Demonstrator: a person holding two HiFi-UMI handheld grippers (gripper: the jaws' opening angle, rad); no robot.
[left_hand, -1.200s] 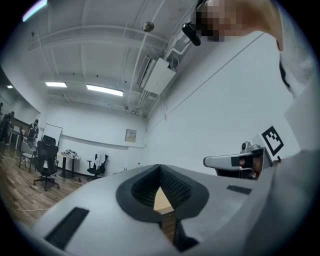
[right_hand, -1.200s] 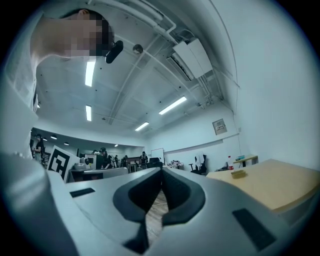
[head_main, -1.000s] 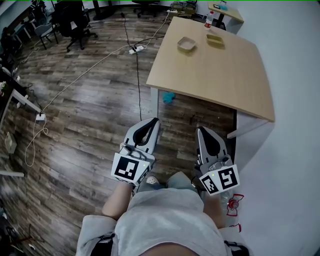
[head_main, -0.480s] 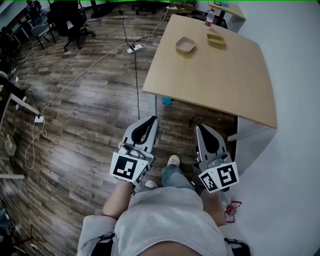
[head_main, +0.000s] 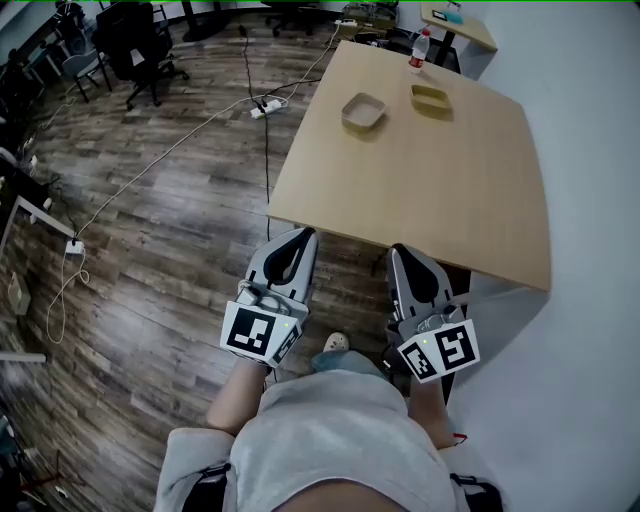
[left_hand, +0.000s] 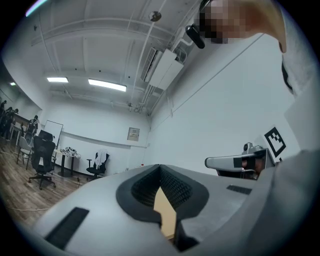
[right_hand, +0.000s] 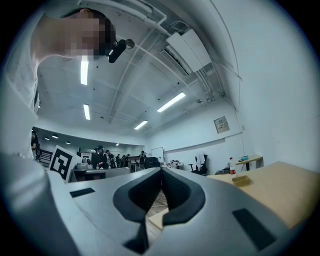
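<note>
**Head view**
- left gripper (head_main: 305, 234): sitting lower ctr. Jaws pressing together, nothing btw them. Tip overlapping near edge of table (head_main: 440, 190).
- right gripper (head_main: 399, 251): sitting just right of it. Jaws likewise meeting, empty. Tip also lying at the table's near edge.
- table: pale wood, filling upper right of frame.
- beige tray (head_main: 362, 110) & yellow tray (head_main: 432, 97): lying near each other, not touching, toward the table's far end, well apart from both grippers.
- bottle (head_main: 418, 50): standing upright at far edge, top of frame.
- power strip (head_main: 265, 107) w/ cable: lying on wood floor (head_main: 170, 230), upper ctr-left.
- office chair (head_main: 135, 40): standing upper left.
- shoe (head_main: 335, 343): showing btw the grippers, btm ctr.

**Left gripper view**
- left gripper (left_hand: 160, 169): jaws touching at the tips, gripping nothing. A slice of table (left_hand: 166, 215) showing through the hollow btw the pads.
- right gripper (left_hand: 210, 162): poking in from right edge, side-on.
- office chair (left_hand: 40, 162) & whiteboard (left_hand: 50, 135): standing lower left, in bg.
- ceiling lights (left_hand: 106, 85): glowing upper left.

**Right gripper view**
- right gripper (right_hand: 161, 171): jaws sitting closed tip to tip, empty.
- table (right_hand: 272, 192): spreading lower right, w/ yellow tray (right_hand: 241, 178) lying on it and bottle (right_hand: 231, 165) standing beyond.
- marker cube (right_hand: 61, 162) of the left gripper: showing lower left.
- people (right_hand: 105, 157): standing in bg, left of ctr.
</note>
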